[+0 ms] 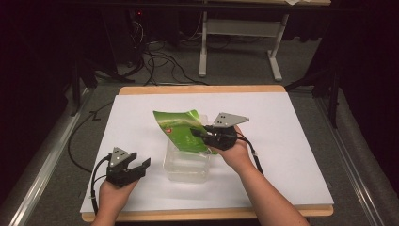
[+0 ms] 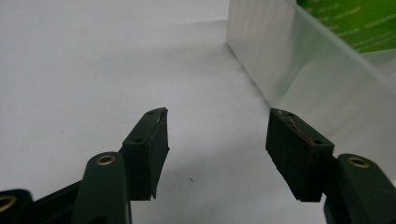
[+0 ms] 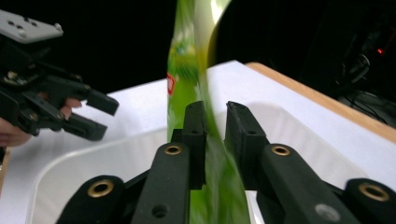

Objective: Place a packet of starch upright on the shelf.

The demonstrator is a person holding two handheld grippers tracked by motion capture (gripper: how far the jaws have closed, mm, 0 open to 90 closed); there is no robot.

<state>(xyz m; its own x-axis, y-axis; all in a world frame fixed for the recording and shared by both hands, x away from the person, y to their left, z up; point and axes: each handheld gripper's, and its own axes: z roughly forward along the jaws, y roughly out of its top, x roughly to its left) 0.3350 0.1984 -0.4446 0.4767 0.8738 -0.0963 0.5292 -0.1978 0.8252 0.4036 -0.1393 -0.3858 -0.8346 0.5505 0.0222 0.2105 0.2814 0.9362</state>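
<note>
Right claw (image 1: 203, 133) over clear tub (image 1: 186, 168), jaws slightly apart around green packet (image 1: 181, 129). Left claw (image 1: 136, 165) spread wide, empty, near left on counter (image 1: 282, 141).

Bright white table top (image 1: 291, 141), dark surroundings, green bag (image 3: 187, 70) motion-blurred, soft focus throughout

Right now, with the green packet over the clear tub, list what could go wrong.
1. In the right gripper view the right gripper's jaws stand slightly apart around the green packet; it may slip out early.
2. The packet hangs tilted over the clear tub's far rim, so it could catch there or land outside.
3. The left gripper is open beside the tub, not steadying it.
</note>
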